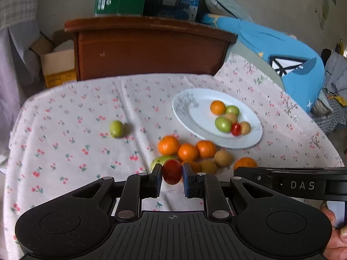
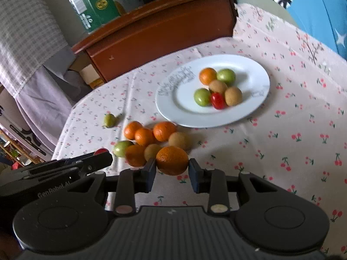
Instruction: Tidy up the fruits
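The left tongs (image 1: 172, 176) are clenched on a small, glossy red oval tomato (image 1: 172, 171), the blue pads pressing its two sides, and it sits clear of the cloth. The right tongs (image 2: 172, 169) grip a round orange mandarin (image 2: 172, 160) between their blue pads in the same way — both fruits held at the near side of the loose heap. That heap lies on the worktop (image 1: 71, 134), which is draped in a pale cloth printed with small red cherries: three more mandarins (image 1: 186, 149), two brownish round fruits (image 1: 216, 161) and a green one (image 1: 161, 160), all touching or just beside each other. A lone green oval fruit (image 1: 116, 129) lies well apart, toward the worktop's left edge. Beyond the heap, toward the far right corner, stands a white oval china plate (image 2: 256, 73) carrying six fruits in a tight cluster — one orange, two green, two brown, one red.
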